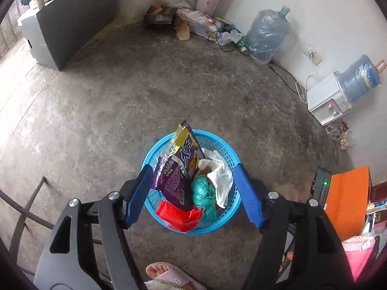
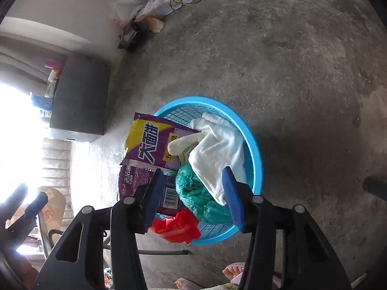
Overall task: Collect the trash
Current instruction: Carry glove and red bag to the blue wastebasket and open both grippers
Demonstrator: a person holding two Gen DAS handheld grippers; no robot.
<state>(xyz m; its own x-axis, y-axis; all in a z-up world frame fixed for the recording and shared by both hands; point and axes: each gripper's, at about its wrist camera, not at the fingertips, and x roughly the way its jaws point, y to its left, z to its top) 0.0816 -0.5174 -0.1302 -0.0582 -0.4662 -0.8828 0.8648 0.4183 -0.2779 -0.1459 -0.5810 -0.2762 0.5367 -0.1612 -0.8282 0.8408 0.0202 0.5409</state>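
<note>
Both hand-held grippers, left (image 1: 192, 191) and right (image 2: 193, 193), hang open and empty above the blue basket (image 1: 219, 227). It holds a purple wrapper (image 1: 174, 169), white cloth (image 1: 221, 176), green bag (image 1: 202, 191) and red bag (image 1: 179, 216).

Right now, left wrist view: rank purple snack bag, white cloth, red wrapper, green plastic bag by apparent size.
1. Purple snack bag
2. White cloth
3. Red wrapper and green plastic bag: look alike, partly hidden, not ranked.
</note>
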